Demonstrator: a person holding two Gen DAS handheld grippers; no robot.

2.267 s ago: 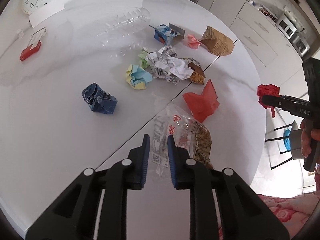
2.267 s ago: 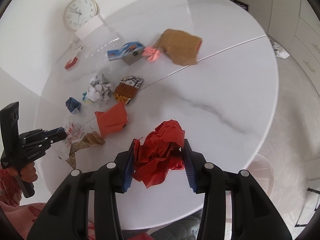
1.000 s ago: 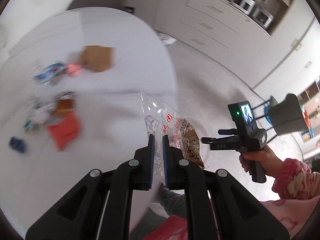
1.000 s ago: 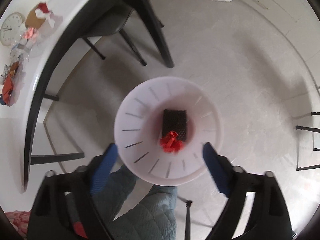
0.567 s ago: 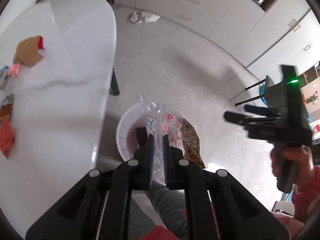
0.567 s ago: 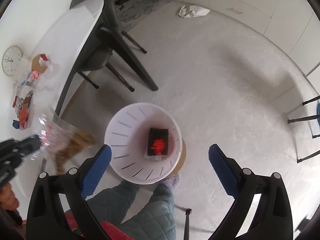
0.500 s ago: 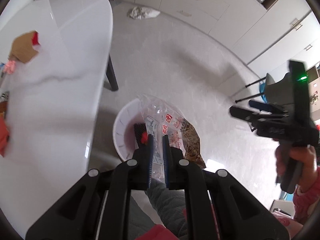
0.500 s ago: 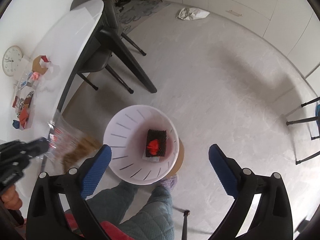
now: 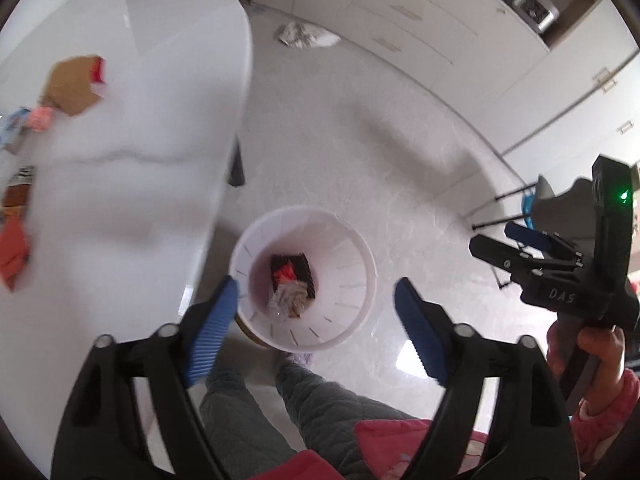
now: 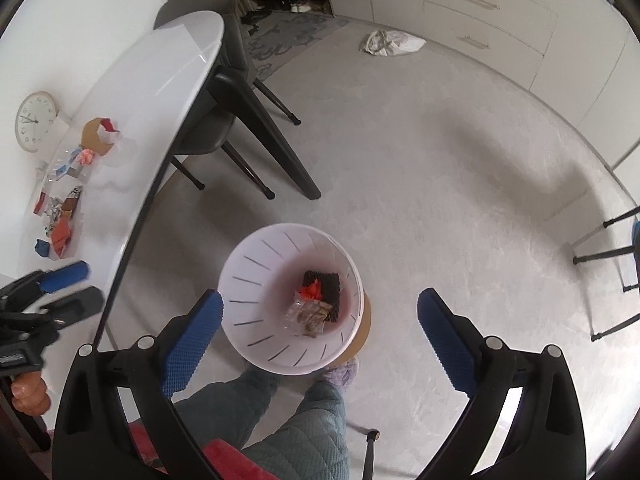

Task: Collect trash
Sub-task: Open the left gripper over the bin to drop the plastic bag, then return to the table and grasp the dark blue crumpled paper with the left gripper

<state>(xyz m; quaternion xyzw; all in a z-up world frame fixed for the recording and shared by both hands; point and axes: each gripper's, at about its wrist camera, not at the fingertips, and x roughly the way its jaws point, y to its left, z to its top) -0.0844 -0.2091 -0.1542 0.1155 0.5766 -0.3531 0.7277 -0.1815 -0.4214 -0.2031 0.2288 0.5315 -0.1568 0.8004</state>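
Both tools gape empty — left tool (image 9: pixel 316 320), right tool (image 10: pixel 318 328) — above the bin (image 10: pixel 256 280); table (image 10: pixel 120 128) scraps look light, crushable: pinch folds.

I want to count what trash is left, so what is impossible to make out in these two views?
- Left wrist: trash on the table is motion-blurred and cut off by the left edge.
- Right wrist: the same pile is too small to separate.
- Both: the bin bottom, partly covered by the clear wrapper.
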